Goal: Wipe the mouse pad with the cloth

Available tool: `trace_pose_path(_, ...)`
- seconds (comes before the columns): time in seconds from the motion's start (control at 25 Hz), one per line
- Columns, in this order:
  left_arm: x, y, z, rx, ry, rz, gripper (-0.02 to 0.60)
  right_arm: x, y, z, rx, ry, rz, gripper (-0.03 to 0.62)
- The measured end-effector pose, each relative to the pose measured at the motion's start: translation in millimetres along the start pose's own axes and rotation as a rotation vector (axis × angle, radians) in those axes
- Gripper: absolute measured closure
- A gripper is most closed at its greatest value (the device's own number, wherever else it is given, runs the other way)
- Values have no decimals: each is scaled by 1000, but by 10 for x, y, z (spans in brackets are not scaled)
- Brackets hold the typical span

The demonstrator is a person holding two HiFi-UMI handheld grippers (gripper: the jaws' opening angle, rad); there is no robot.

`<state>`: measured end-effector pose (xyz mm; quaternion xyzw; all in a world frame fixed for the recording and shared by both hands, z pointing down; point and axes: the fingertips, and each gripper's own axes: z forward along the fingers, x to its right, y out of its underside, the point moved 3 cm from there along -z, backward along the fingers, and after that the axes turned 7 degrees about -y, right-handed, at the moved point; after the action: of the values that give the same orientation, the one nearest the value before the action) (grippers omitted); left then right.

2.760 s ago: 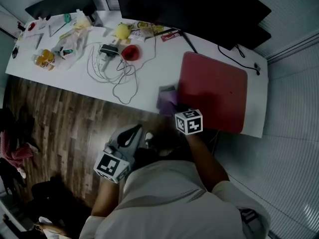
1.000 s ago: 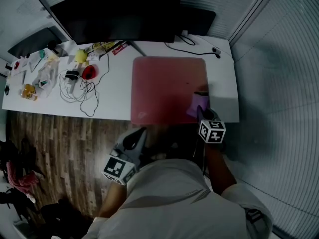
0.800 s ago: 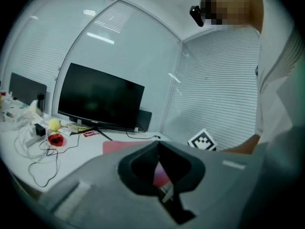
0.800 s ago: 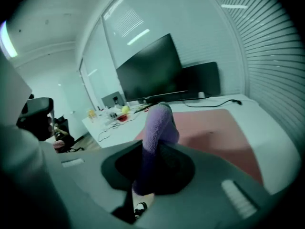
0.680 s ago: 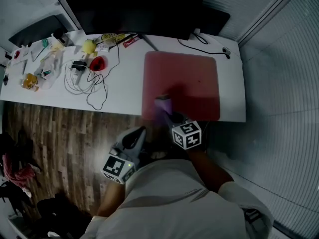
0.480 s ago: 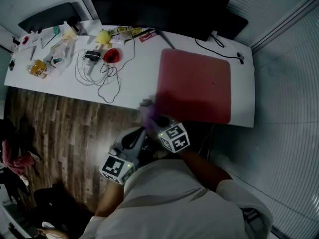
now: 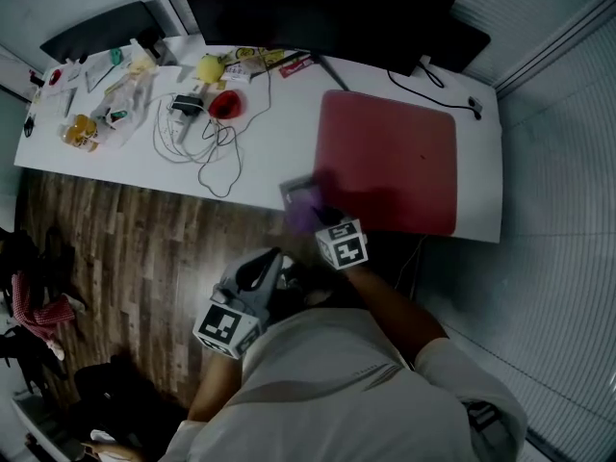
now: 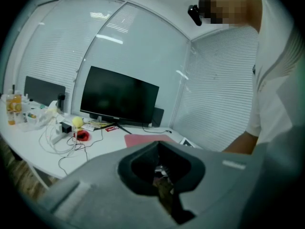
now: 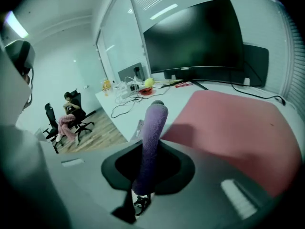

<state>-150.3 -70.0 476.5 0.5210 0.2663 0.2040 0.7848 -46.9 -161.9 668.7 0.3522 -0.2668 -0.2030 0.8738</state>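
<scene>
The red mouse pad (image 7: 388,162) lies on the right half of the white desk (image 7: 260,157), in front of the monitor. My right gripper (image 7: 310,216) is shut on a purple cloth (image 7: 302,203). The cloth sits at the desk's front edge, just left of the pad's near left corner. In the right gripper view the cloth (image 9: 151,137) stands up as a narrow roll between the jaws, with the pad (image 9: 233,128) spreading out to its right. My left gripper (image 7: 261,264) hangs low over the floor by the person's body, jaws together and empty.
A black monitor (image 7: 318,8) stands at the back of the desk. White cables (image 7: 207,138), a red object (image 7: 223,104), a yellow ball (image 7: 209,67) and small bottles (image 7: 82,128) crowd the left half. In the right gripper view, a person sits on a chair (image 9: 71,116) far off.
My right gripper carried the cloth from the pad's near right corner leftward across its front edge and off onto the white desk. The left gripper stayed in place.
</scene>
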Motion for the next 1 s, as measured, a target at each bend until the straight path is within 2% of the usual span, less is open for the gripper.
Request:
trace_pose_path(0.32,678,-59,553,-17,155,66,578,953,515,-992,51,201,200,546)
trace_pose_path(0.6,1510,-193,1066,-9,289,114,580,1709,935,-1922,95,349,288,546)
trace_pose_path(0.8,2016,-190,1355,-5,353,112,578,2209,1339,-2631,114,453,349,546)
trace_pose_path(1.0,2460,-309,1595,29,405,143,578,2628,1674,-3219,127,553,402,546)
